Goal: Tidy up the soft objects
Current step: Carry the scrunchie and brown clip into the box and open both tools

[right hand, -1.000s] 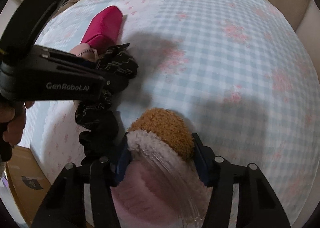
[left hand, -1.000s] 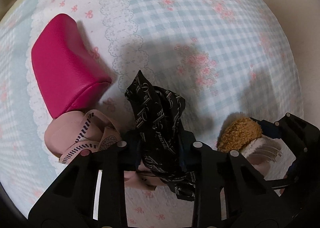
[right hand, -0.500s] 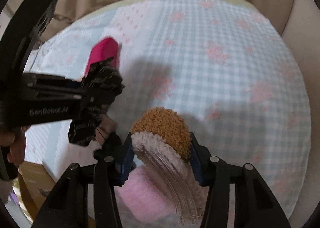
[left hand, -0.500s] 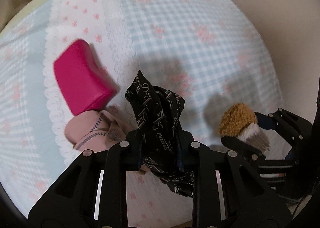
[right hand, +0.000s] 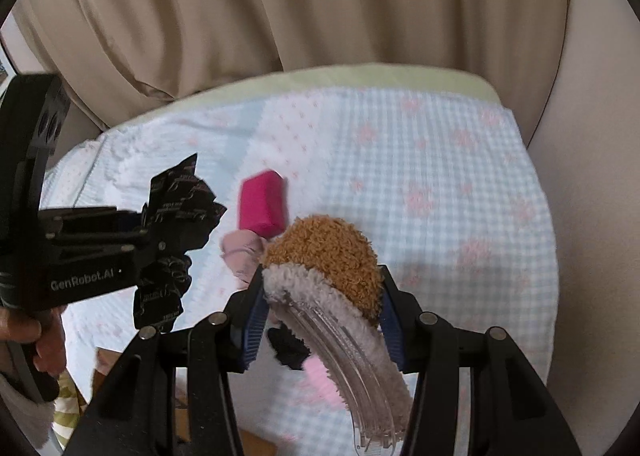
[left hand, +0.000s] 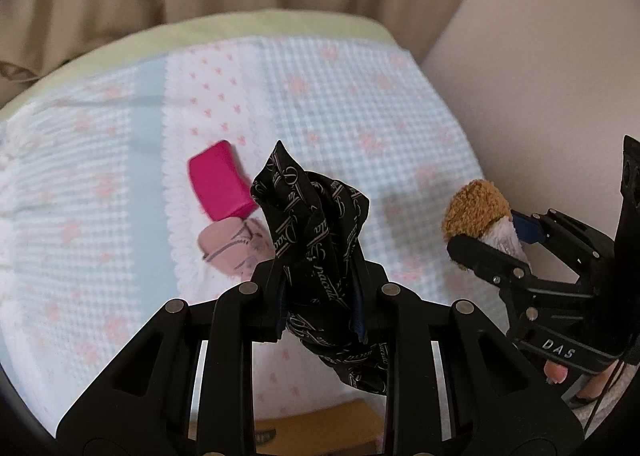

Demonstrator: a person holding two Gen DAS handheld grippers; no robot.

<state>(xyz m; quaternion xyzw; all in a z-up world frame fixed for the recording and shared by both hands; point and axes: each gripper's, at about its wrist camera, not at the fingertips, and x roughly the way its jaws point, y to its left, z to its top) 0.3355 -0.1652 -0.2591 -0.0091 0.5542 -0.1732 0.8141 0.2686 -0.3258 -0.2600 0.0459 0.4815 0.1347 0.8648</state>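
My left gripper (left hand: 320,292) is shut on a black scarf with white script (left hand: 316,223) and holds it high above the bed; it also shows in the right wrist view (right hand: 176,223). My right gripper (right hand: 320,296) is shut on a fuzzy headband with a brown plush end (right hand: 324,256) and a clear plastic band, also lifted; it shows in the left wrist view (left hand: 476,211). A magenta pouch (left hand: 220,183) and a pale pink soft item (left hand: 232,252) lie together on the bed below.
The bed has a blue gingham and pink floral cover (left hand: 360,115) with a green edge. Beige curtains (right hand: 280,7) hang behind and a pale wall (left hand: 540,55) is at the right. A cardboard box (left hand: 320,432) sits below the bed's near edge.
Both grippers have risen and pulled back from the bed with their items. The magenta pouch and pink item look smaller and farther away.
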